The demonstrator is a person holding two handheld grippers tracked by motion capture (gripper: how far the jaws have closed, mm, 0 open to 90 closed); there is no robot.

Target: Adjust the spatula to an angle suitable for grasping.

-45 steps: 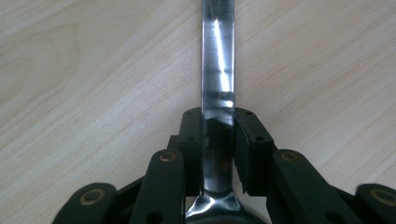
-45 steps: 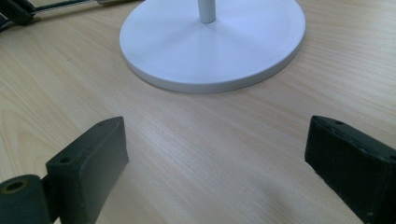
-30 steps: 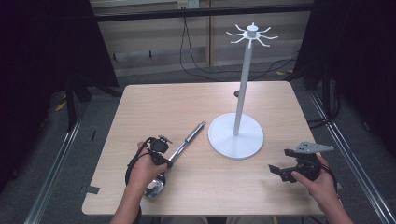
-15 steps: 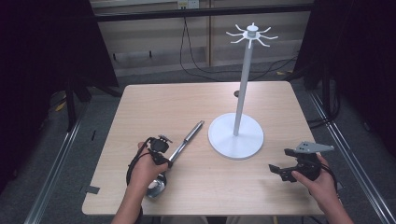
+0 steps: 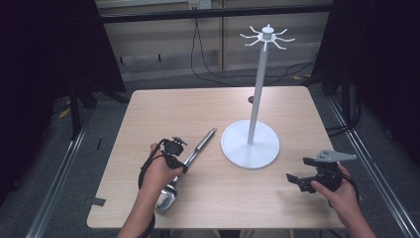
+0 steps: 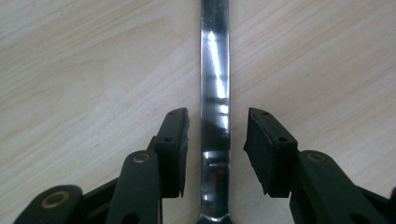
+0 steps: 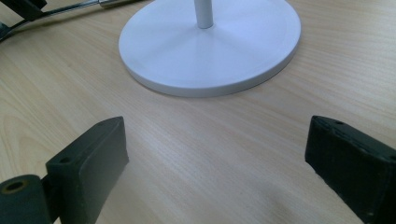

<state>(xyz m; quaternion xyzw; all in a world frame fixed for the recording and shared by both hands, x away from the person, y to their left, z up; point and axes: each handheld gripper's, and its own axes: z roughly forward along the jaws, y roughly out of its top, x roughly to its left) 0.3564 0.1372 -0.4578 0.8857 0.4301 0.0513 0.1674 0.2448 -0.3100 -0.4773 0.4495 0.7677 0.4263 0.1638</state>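
left gripper (image 6: 217,135): just opening, pads clear of ladle (image 6: 215,93) handle between | right gripper (image 7: 215,154): wide open, empty

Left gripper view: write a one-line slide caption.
Left gripper jaws just opened, pads clear of the steel ladle handle lying on the table.

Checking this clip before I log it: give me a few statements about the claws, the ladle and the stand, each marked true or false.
1. The left claw has its jaws on either side of the ladle's handle without pressing on it. True; its jaws have just been opening.
2. The ladle hangs from a hook of the white stand. False: it lies flat on the table.
3. The right claw is shut on the stand's pole. False: it is open, with bare table between its jaws.
4. The stand stands upright on a round base. True.
5. The ladle's handle end touches the stand's base. False: a gap of table shows between them.
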